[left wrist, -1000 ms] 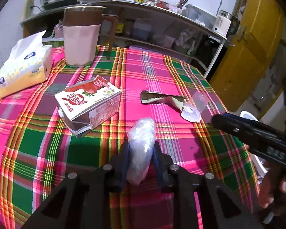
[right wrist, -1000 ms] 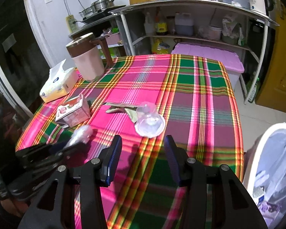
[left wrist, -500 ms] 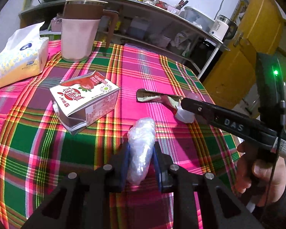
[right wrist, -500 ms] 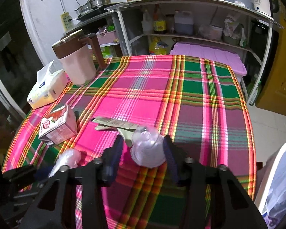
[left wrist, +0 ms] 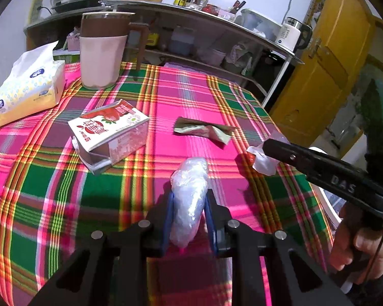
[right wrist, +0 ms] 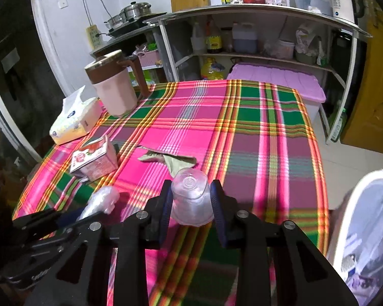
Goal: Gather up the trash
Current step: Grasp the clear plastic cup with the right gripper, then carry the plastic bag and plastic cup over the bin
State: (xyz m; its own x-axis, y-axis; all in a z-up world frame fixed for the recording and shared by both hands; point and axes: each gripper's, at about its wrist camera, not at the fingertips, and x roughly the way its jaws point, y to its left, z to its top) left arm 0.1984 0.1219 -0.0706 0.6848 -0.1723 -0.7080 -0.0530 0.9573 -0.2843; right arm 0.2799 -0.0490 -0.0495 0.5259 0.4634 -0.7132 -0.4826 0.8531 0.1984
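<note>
A tabletop [right wrist: 268,132] covered in a pink, green and yellow plaid cloth fills both views. The left claw [left wrist: 189,204] pinches a crumpled clear plastic bag [left wrist: 190,186] between its blue-padded fingers [left wrist: 169,211], held over the near part of the cloth. The right claw [right wrist: 192,199] grips a clear plastic cup [right wrist: 190,196] by its sides, with the cup's base pointing away from the camera; in the left view this claw reaches in from the right, close to the tabletop's right edge. Just beyond the cup lies a flattened greenish wrapper [right wrist: 171,159], alone on a pink stripe near the middle. To its left sits a red-and-white drink carton [left wrist: 109,132] on its side. Farther back on the left side, a pack of tissues [left wrist: 25,89] rests near the left edge, and a pink jug [left wrist: 102,53] with a brown lid and handle stands beside it near the far edge. The far right half of the cloth is bare. Off the right edge, low beside the tabletop, stands a white bin [right wrist: 365,229] lined with a pale bag, with scraps inside. Beyond the far edge are metal shelves [right wrist: 255,25] holding bottles and containers, with a purple-lidded box [right wrist: 275,81] under them, touching or nearly touching the tabletop's far edge.
</note>
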